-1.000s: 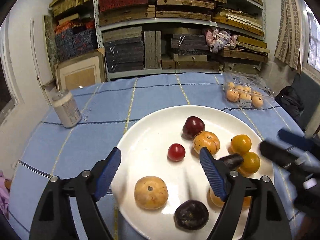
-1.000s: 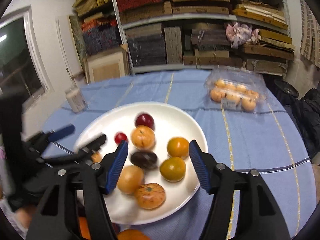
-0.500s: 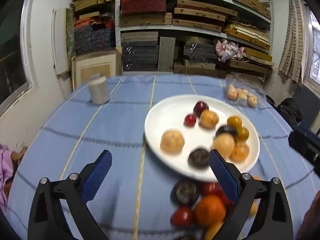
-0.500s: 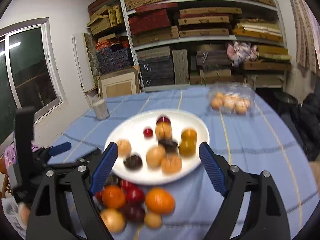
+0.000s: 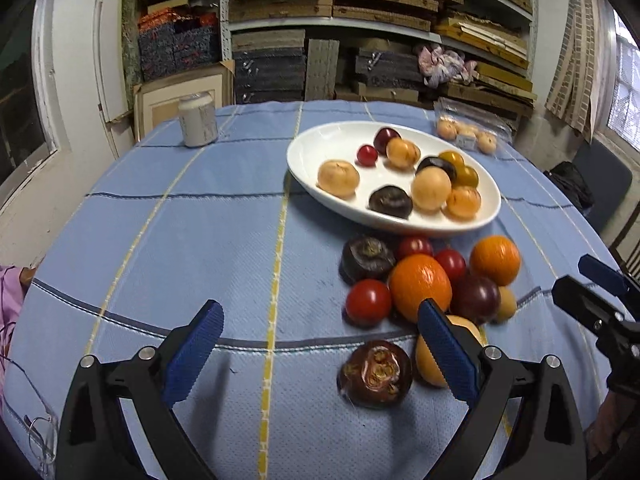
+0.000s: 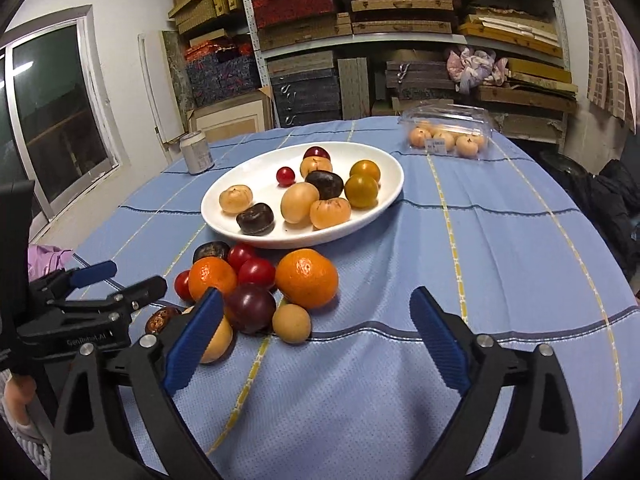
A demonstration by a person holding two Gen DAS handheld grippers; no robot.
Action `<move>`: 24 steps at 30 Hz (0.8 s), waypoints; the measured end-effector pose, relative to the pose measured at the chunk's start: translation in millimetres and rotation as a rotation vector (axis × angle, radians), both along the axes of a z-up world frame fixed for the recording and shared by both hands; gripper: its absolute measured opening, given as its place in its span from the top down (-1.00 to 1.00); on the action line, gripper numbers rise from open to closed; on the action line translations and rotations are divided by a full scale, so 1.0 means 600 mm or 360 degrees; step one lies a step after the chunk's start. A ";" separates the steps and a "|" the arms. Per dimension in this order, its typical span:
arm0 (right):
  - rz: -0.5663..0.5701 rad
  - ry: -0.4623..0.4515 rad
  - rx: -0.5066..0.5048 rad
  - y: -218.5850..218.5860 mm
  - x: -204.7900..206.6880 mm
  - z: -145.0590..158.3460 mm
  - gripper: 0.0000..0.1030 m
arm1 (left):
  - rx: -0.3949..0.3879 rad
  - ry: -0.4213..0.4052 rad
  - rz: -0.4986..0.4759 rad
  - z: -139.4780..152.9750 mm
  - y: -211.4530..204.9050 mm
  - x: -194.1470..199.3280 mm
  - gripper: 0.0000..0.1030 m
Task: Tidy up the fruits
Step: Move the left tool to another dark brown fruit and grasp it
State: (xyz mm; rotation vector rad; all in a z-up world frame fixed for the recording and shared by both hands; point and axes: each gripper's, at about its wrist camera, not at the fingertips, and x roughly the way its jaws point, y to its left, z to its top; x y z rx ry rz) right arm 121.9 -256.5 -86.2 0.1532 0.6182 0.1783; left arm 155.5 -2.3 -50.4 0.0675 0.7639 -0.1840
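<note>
The left gripper hovers with jaws spread wide, nothing between them. The right gripper has jaws opening, nothing gripped. On the blue-clothed surface, a white plate holds 9 fruits. Just beside its near rim lies a loose pile of fruits, including 2 oranges and several red tomatoes. A dark fruit lies near the left gripper's right jaw. A can stands well apart.
</note>
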 end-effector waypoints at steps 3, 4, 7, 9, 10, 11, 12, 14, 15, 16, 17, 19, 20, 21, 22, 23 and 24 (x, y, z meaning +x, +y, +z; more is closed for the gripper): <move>-0.0005 0.0020 0.0031 -0.005 0.000 -0.002 -0.80 | 0.0018 0.0042 -0.0026 -0.009 -0.006 0.004 -0.91; -0.0005 0.0022 0.0036 -0.005 0.000 -0.002 -0.80 | 0.0017 0.0052 -0.0028 -0.011 -0.006 0.005 -0.91; 0.0005 0.0033 0.0032 -0.004 -0.001 -0.004 -0.80 | -0.0019 0.0096 -0.0036 -0.018 0.000 0.003 -0.91; 0.0016 0.0036 0.0023 -0.001 -0.002 -0.004 -0.80 | -0.0053 0.0139 -0.0059 -0.023 0.005 0.003 -0.91; 0.0023 0.0036 0.0020 0.001 -0.003 -0.004 -0.80 | -0.0054 0.0151 -0.0071 -0.026 0.005 0.001 -0.91; 0.0028 0.0036 0.0018 0.002 -0.003 -0.003 -0.80 | -0.0037 0.0151 -0.0077 -0.027 0.002 -0.001 -0.91; 0.0034 0.0038 0.0014 0.004 -0.003 -0.004 -0.80 | -0.0014 0.0136 -0.0075 -0.027 0.001 -0.004 -0.91; 0.0042 0.0044 0.0007 0.006 -0.004 -0.004 -0.80 | 0.0017 0.0105 -0.0096 -0.024 -0.007 -0.013 -0.91; 0.0045 0.0047 0.0007 0.007 -0.004 -0.004 -0.81 | 0.0020 0.0096 -0.0111 -0.023 -0.008 -0.017 -0.91; 0.0047 0.0049 0.0009 0.008 -0.004 -0.004 -0.82 | 0.0023 0.0095 -0.0116 -0.023 -0.009 -0.019 -0.91; 0.0049 0.0052 0.0012 0.008 -0.004 -0.004 -0.83 | 0.0031 0.0100 -0.0115 -0.025 -0.009 -0.020 -0.91; 0.0054 0.0058 0.0015 0.009 -0.003 -0.005 -0.83 | 0.0047 0.0137 -0.0092 -0.034 -0.004 -0.017 -0.91; 0.0058 0.0061 0.0015 0.010 -0.003 -0.005 -0.83 | 0.0035 0.0177 -0.0095 -0.040 -0.002 -0.012 -0.91; 0.0061 0.0062 0.0015 0.010 -0.002 -0.006 -0.83 | 0.0027 0.0200 -0.0097 -0.043 -0.001 -0.009 -0.90; 0.0066 0.0062 0.0014 0.011 -0.003 -0.006 -0.83 | 0.0027 0.0216 -0.0098 -0.046 -0.001 -0.007 -0.90; 0.0071 0.0060 0.0011 0.012 -0.004 -0.006 -0.83 | 0.0032 0.0209 -0.0100 -0.045 -0.002 -0.008 -0.88; 0.0073 0.0059 0.0008 0.013 -0.005 -0.006 -0.83 | 0.0040 0.0200 -0.0104 -0.044 -0.003 -0.009 -0.87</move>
